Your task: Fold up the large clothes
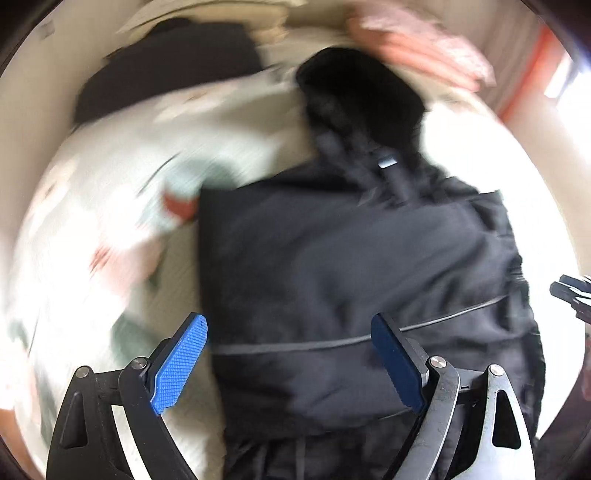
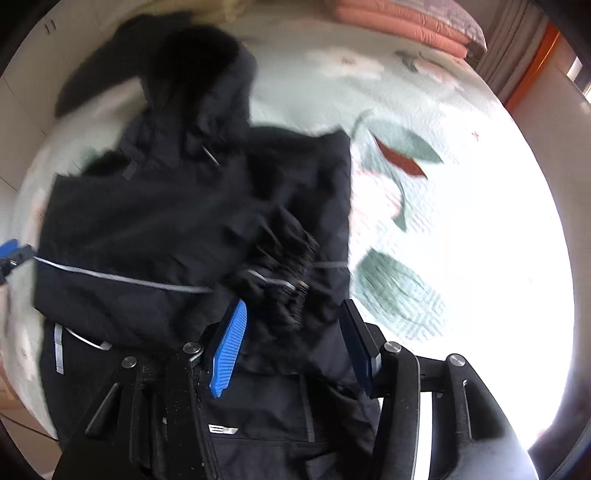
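Your left claw (image 1: 290, 365) gaped wide and empty above the black jacket (image 1: 351, 258) on the flowered bedspread (image 2: 424, 184); your right claw (image 2: 295, 347) hung half-open, gripping nothing.

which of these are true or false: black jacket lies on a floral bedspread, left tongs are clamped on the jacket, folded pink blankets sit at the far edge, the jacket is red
1. The black jacket lies on a floral bedspread. True.
2. The left tongs are clamped on the jacket. False: they stand wide open above it, gripping nothing.
3. Folded pink blankets sit at the far edge. True.
4. The jacket is red. False: it is black with a thin grey stripe.
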